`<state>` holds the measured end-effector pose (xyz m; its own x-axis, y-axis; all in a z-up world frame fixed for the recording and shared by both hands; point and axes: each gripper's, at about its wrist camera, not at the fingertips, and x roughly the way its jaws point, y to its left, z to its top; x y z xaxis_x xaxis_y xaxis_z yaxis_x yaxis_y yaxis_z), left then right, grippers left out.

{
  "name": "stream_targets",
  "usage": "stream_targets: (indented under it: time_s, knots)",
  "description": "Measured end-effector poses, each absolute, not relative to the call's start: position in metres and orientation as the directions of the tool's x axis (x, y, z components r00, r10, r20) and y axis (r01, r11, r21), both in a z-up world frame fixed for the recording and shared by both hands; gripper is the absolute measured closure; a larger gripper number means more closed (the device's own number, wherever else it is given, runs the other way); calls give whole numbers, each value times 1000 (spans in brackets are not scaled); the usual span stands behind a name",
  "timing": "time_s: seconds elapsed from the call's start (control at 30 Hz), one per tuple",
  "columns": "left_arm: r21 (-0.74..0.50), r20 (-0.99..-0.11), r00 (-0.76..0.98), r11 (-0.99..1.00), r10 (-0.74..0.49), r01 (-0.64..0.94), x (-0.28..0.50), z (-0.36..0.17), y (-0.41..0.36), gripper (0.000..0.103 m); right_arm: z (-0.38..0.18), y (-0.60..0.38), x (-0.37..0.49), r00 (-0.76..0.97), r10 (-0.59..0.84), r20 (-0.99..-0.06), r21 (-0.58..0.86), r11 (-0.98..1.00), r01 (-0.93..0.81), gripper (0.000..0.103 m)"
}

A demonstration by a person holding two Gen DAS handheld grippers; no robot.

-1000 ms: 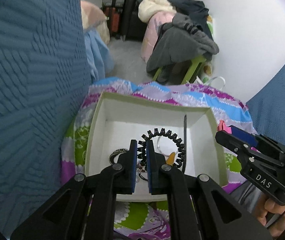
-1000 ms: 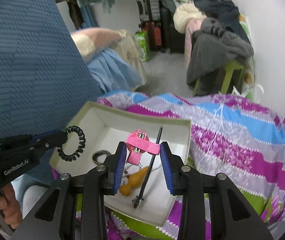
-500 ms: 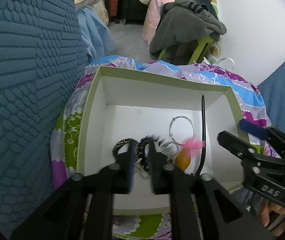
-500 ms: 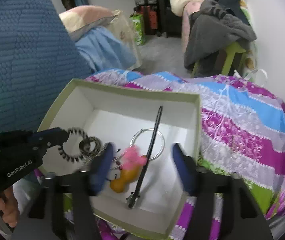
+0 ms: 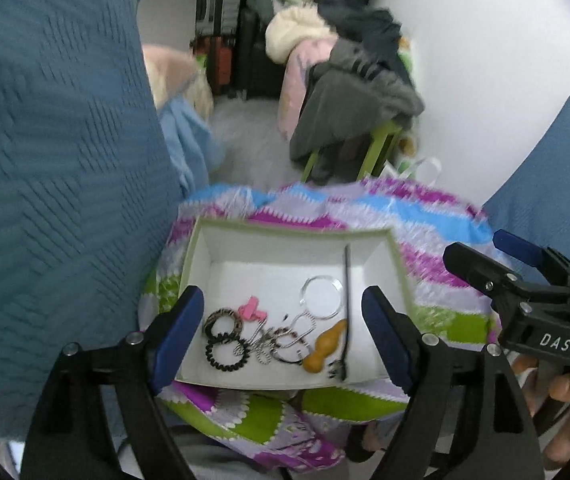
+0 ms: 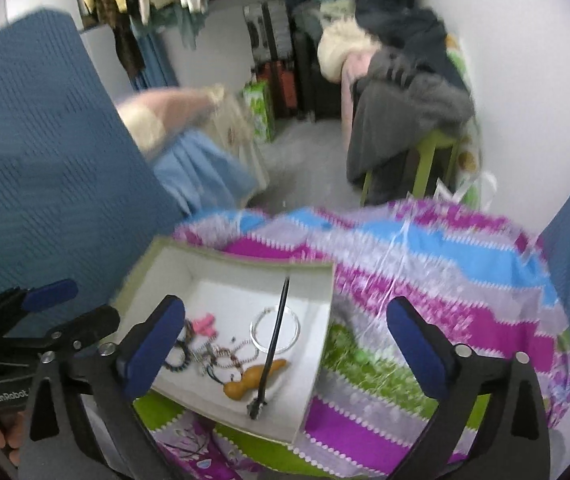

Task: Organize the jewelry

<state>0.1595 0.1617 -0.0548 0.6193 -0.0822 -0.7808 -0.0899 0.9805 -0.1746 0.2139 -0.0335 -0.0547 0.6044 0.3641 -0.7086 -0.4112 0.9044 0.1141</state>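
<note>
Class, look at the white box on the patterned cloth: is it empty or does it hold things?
It holds things: the white box has no lid, and hair ties, a pink clip and a bangle lie inside.

Bright stripes under a pale box

The box point(image 5: 201, 248) is white inside with an olive-green rim, sitting on a cloth point(image 6: 425, 264) striped magenta, sky blue, lilac and lime. In it: a pink clip point(image 5: 250, 309), a black coil hair tie point(image 5: 225, 356), an amber gourd charm point(image 5: 325, 346), a black stick point(image 5: 346, 304). Both grippers have black arms with blue pads point(image 5: 177, 324). A teal textured blanket point(image 5: 53, 160) hangs alongside.
</note>
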Motion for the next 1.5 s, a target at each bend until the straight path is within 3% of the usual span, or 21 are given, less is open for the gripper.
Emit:
stream_targets:
  time_s: [0.33, 0.43, 0.53, 0.63, 0.93, 1.5]
  knots:
    - [-119, -655, 755, 991, -30, -64, 105, 45, 134, 16, 45, -67, 158, 739, 443, -507, 144, 889, -434, 0]
    - [-93, -611, 792, 993, -1, -70, 85, 69, 125, 10, 66, -76, 139, 773, 444, -453, 131, 891, -435, 0]
    - [-80, -576, 817, 994, 12, -71, 68, 84, 117, 1, 76, -83, 127, 787, 445, -428, 124, 891, -437, 0]
    - [-67, -542, 840, 994, 33, -83, 53, 93, 111, 1, 80, -89, 113, 790, 456, -410, 123, 886, -448, 0]
    - [-89, -544, 835, 984, 82, -155, 29, 85, 118, 1, 53, -103, 91, 768, 462, -443, 145, 883, -447, 0]
    - [-108, -627, 775, 977, 78, -185, 19, 22, 126, 1, -19, -99, 74, 718, 432, -546, 150, 894, -423, 0]
